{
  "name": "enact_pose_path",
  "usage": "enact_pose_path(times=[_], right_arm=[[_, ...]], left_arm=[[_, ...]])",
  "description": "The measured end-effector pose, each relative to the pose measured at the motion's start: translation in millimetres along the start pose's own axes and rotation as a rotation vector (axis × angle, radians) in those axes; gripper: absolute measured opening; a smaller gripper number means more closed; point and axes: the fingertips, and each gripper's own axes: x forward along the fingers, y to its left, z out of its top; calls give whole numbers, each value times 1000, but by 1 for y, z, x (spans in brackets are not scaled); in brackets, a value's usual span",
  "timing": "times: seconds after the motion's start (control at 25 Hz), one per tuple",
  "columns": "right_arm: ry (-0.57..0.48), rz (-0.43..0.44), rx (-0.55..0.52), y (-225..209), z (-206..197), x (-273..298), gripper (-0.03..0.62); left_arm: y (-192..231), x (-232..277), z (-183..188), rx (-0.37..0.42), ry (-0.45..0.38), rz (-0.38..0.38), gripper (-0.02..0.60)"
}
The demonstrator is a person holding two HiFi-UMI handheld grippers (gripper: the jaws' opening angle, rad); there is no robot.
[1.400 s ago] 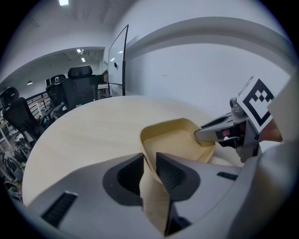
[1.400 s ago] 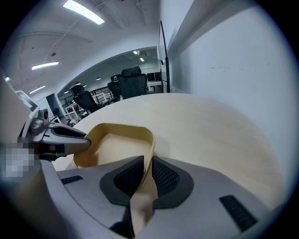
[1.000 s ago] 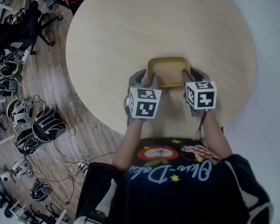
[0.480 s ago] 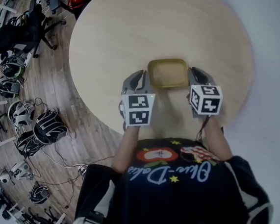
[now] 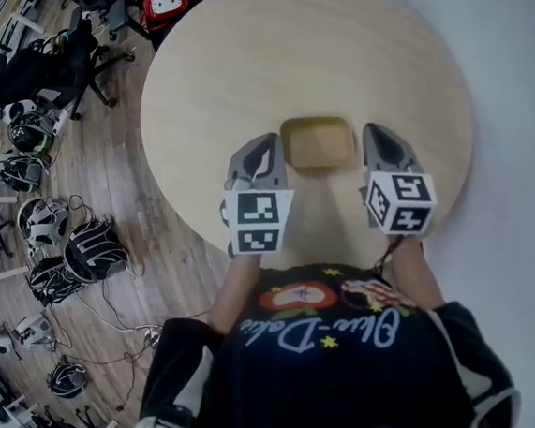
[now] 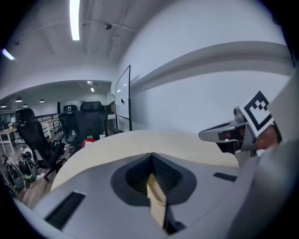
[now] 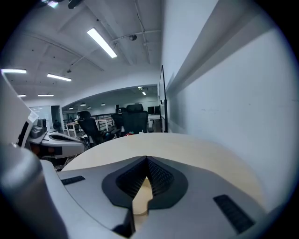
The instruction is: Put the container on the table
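The tan rectangular container [image 5: 318,142] sits upright on the round light-wood table [image 5: 298,45], near its front edge. My left gripper [image 5: 263,149] hangs above the table just left of the container, clear of it. Its jaws are closing to shut, nothing between them [image 6: 152,161]. My right gripper [image 5: 377,139] hovers just right of the container, also apart from it, jaws likewise closing to shut and empty [image 7: 146,167]. Each gripper view looks level across the tabletop and shows the other gripper [image 6: 222,135] [image 7: 49,139]; the container is below both views.
Black office chairs [image 5: 41,61] and a red object [image 5: 164,2] stand beyond the table's far left. Helmets and cabled gear [image 5: 69,251] lie on the wooden floor at left. A white wall [image 6: 201,98] runs along the table's right side.
Both grippers came off the container's sides, rose and drew back toward the person, and their jaws shut. The container stays put on the table.
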Motion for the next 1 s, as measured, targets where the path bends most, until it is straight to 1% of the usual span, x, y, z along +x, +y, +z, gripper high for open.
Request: enact_pose_path(times=[0.16,0.36,0.64,1.0], right_arm=[[-53,11,-10,4,17,-15,0],[-86,21,-22,12,24,-28,0],[-100,25,-32,18,26,-38,0],[-96,30,-29,21,26,-43,0]], left_arm=[[-7,-11,13,18,-38,-1,0],[-11,-22,16,22,-55,-2,0],[-13,-33,15,17,-64,2,0],[-14,-36,10,9,-49,1,0]])
